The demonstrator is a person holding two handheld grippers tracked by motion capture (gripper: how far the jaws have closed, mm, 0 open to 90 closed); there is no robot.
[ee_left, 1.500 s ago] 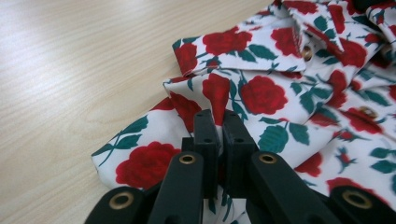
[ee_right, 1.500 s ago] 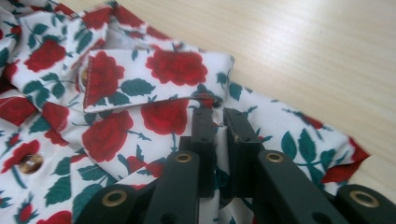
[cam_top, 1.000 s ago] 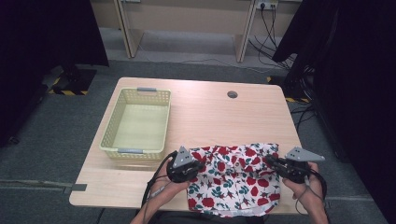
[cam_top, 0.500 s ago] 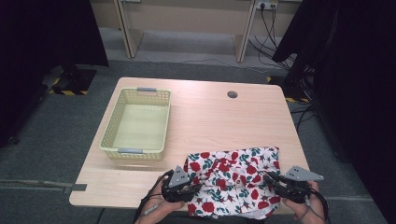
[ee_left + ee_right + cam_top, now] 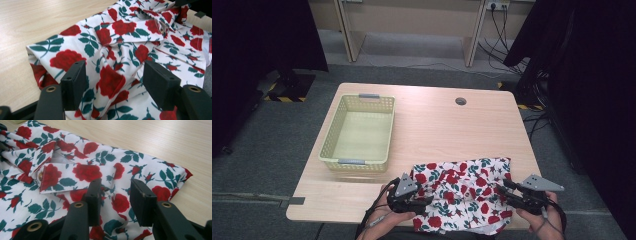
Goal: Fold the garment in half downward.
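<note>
A white garment printed with red roses and green leaves (image 5: 462, 192) lies crumpled at the table's near edge, right of centre. My left gripper (image 5: 426, 202) is at its left end, and my right gripper (image 5: 504, 190) at its right end. The left gripper (image 5: 113, 75) has just been opening; its jaws stand apart over a bunched fold (image 5: 110, 82) without pressing it. The right gripper (image 5: 115, 192) has also just been opening. Its jaws stand a little apart with cloth (image 5: 87, 172) rising between them, and the pads do not pinch it.
A pale yellow-green plastic basket (image 5: 330, 132) stands empty on the left half of the wooden table (image 5: 442, 125). A round cable hole (image 5: 460, 101) is near the far edge. Dark curtains and cables surround the table.
Both grippers came nearer the front edge with the garment, which settled lower on the table. Both pairs of jaws went from shut on the cloth to open.
</note>
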